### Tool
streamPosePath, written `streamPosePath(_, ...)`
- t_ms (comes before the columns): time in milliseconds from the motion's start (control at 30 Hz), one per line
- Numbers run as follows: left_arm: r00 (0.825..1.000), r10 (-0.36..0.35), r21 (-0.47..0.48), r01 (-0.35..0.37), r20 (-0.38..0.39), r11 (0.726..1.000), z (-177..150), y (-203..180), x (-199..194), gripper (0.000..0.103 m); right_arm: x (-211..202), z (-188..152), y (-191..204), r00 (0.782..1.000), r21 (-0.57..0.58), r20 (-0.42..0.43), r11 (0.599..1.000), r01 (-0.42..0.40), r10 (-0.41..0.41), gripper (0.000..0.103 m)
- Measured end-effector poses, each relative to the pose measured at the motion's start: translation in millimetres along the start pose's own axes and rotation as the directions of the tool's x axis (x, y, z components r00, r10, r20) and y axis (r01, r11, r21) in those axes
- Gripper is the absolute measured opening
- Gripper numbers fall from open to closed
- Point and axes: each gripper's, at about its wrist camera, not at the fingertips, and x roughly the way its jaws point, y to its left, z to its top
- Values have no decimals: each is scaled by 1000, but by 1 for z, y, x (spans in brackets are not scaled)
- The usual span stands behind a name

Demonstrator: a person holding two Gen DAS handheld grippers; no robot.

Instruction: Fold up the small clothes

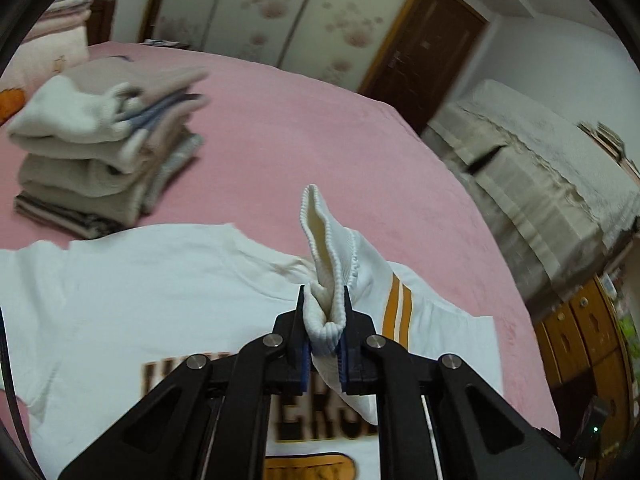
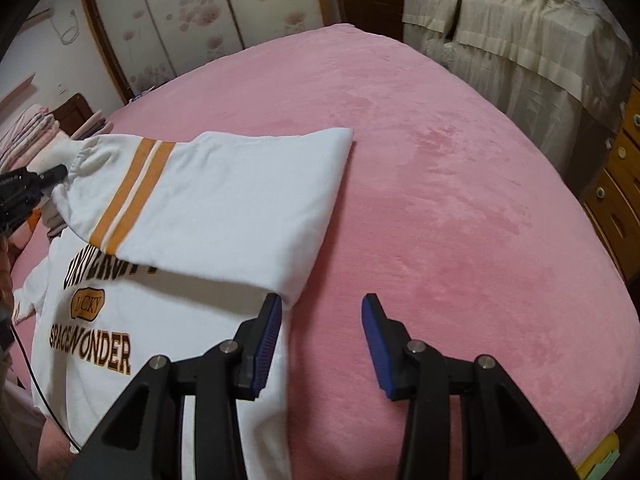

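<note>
A white sweatshirt (image 2: 168, 312) with brown lettering lies flat on the pink bed (image 2: 440, 200). Its sleeve (image 2: 224, 200), with two orange stripes, is folded across the chest. My left gripper (image 1: 325, 312) is shut on the sleeve's ribbed cuff (image 1: 324, 248) and holds it just above the shirt (image 1: 140, 288). The left gripper also shows in the right wrist view (image 2: 52, 178) at the far left. My right gripper (image 2: 320, 308) is open and empty, low over the bed, its left finger (image 2: 270, 320) at the fold of the sleeve.
A stack of folded clothes (image 1: 100, 152) sits on the bed behind the shirt. A cloth-covered piece of furniture (image 2: 520, 40) and wooden drawers (image 2: 616, 200) stand past the bed's right edge. Wardrobe doors (image 2: 200, 12) are behind.
</note>
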Motion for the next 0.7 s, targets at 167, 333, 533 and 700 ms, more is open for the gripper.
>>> streamPosePath(167, 996, 62, -74, -66, -60, 995, -18, 48, 8, 8, 15, 2, 19, 1000, -51, -27, 999, -10, 9, 42)
streamPosePath(333, 989, 75, -134, -92, -127, 987, -47, 76, 26, 8, 26, 7, 28, 999, -100, -19, 995, 26, -28, 42)
streamPosePath(533, 991, 63, -168, -83, -121, 982, -55, 85, 27, 8, 24, 10, 16, 998, -43, -54, 998, -46, 43, 42)
streamPosePath(700, 990, 53, -164, -75, -131, 984, -56, 87, 33, 9, 14, 9, 10, 994, -26, -56, 995, -92, 90, 42)
